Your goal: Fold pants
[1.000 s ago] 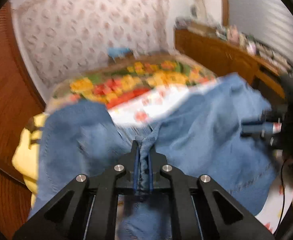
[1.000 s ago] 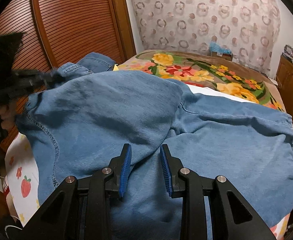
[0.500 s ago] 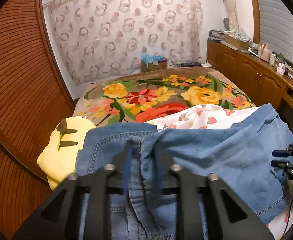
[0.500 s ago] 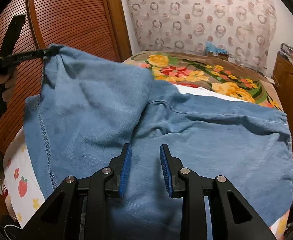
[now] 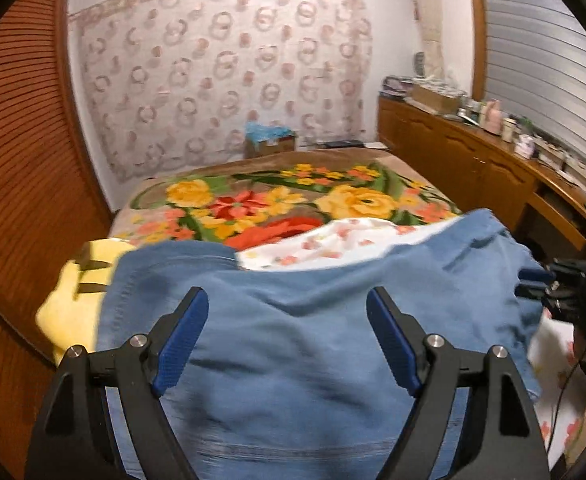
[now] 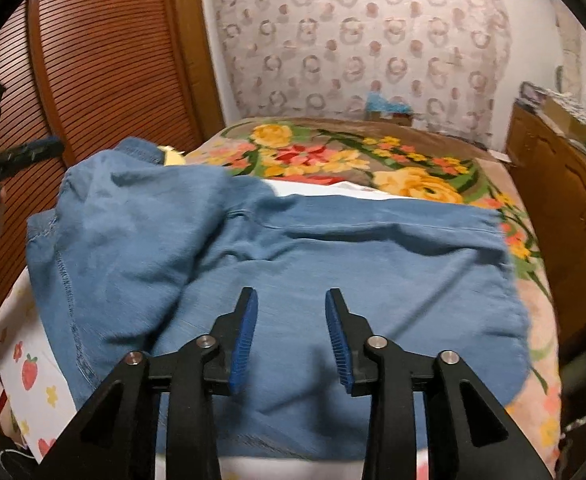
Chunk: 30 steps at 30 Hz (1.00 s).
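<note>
Blue denim pants [image 5: 301, 344] lie folded over on the near end of the bed, also in the right wrist view [image 6: 333, 256]. Their left part is bunched and raised [image 6: 133, 216]. My left gripper [image 5: 287, 300] is wide open and empty, just above the denim. My right gripper [image 6: 291, 300] is open and empty over the pants' near edge. The right gripper shows at the right edge of the left wrist view [image 5: 565, 280]. The left gripper shows at the left edge of the right wrist view [image 6: 17, 156], clear of the cloth.
A white fruit-print sheet [image 6: 33, 364] lies under the pants on a floral blanket [image 5: 277, 200]. A yellow pillow [image 5: 73, 292] sits at the left. A wooden slatted wardrobe [image 6: 105, 60] stands left, a cluttered wooden sideboard [image 5: 493, 160] right, a box [image 5: 269, 140] beyond the bed.
My left gripper opened and let go of the denim it was holding. The lifted pants part dropped onto the rest of the pants. My right gripper stayed open above the cloth.
</note>
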Each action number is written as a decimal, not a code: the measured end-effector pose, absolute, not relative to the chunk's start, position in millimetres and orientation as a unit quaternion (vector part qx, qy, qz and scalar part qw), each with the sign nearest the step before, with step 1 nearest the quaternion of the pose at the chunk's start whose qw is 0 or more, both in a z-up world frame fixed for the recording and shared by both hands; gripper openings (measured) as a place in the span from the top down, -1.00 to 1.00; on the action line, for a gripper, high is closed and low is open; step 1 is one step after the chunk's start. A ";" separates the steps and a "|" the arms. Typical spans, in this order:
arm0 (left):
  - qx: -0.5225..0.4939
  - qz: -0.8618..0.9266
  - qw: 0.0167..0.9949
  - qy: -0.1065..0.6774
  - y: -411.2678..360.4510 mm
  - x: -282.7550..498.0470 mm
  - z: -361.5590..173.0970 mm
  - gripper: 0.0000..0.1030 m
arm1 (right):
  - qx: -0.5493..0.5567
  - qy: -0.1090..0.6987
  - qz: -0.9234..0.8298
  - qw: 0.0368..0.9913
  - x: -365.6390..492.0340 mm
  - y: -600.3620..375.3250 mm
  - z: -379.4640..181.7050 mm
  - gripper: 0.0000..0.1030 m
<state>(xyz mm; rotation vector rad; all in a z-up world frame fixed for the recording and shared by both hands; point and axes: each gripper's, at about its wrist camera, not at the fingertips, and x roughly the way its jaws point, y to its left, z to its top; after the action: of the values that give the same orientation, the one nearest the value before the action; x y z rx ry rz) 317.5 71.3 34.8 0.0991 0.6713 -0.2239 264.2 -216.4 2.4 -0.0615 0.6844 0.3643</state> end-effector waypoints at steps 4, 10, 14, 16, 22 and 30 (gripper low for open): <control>0.045 -0.147 0.929 0.336 36.9 306.6 17.8 -0.59 | -0.026 0.331 0.148 0.932 248.4 -242.2 1.2 0.25; 0.047 -0.178 0.917 0.355 -4.6 301.7 -8.0 -0.59 | -0.019 0.341 0.099 0.935 234.1 -279.5 -7.1 0.25; 0.061 -0.189 0.908 0.369 -25.8 295.7 -25.4 -0.59 | -0.017 0.353 0.064 0.933 236.4 -298.0 -13.3 0.25; 0.071 -0.191 0.905 0.373 -32.9 292.8 -32.6 -0.59 | -0.012 0.363 0.049 0.930 239.0 -308.1 -19.5 0.25; 0.077 -0.192 0.898 0.388 -38.9 290.1 -46.2 -0.59 | 0.017 0.379 0.034 0.925 248.7 -323.5 -28.1 0.25; 0.077 -0.190 0.895 0.397 -42.3 288.0 -57.9 -0.59 | 0.052 0.393 0.037 0.917 260.1 -333.7 -34.4 0.25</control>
<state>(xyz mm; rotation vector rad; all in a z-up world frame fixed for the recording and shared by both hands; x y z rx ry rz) 288.0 -42.3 -57.9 0.1595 0.8229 -0.3932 260.1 -333.7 -34.4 0.1078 0.8087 0.0766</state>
